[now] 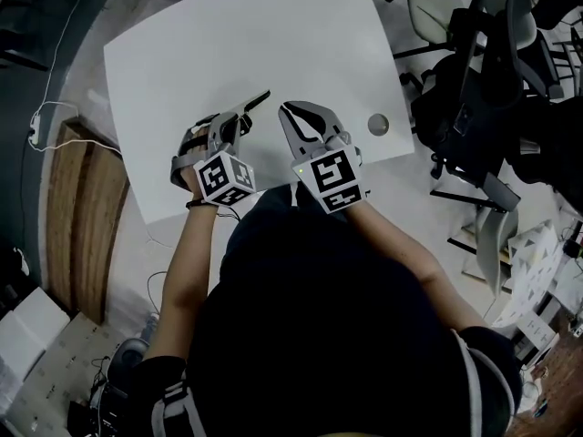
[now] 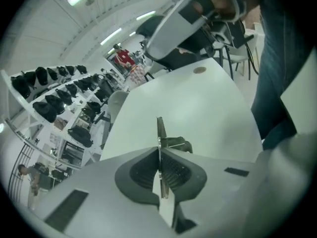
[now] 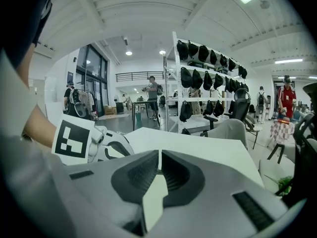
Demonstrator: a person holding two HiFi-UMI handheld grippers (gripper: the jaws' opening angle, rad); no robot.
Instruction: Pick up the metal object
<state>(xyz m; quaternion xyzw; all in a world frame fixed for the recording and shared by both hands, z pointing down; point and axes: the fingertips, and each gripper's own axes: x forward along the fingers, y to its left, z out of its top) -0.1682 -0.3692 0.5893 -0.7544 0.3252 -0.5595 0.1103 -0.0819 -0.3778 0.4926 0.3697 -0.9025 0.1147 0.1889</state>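
A thin flat metal piece (image 2: 160,130) stands on edge between the pads of my left gripper (image 2: 159,150), which is shut on it. In the head view the same piece (image 1: 260,99) sticks out as a dark strip past the left gripper (image 1: 244,110), just above the white table (image 1: 228,35). My right gripper (image 1: 285,109) hovers close beside it on the right, shut, with its tips (image 3: 159,155) touching and nothing between them. The left gripper's marker cube (image 3: 74,138) shows at the left of the right gripper view.
A small round metal disc (image 1: 377,124) lies on the table near its right edge, and shows far off as the disc (image 2: 199,70) in the left gripper view. Dark office chairs (image 1: 478,71) crowd the floor at the right. A wooden board (image 1: 82,208) and a cable lie at the left.
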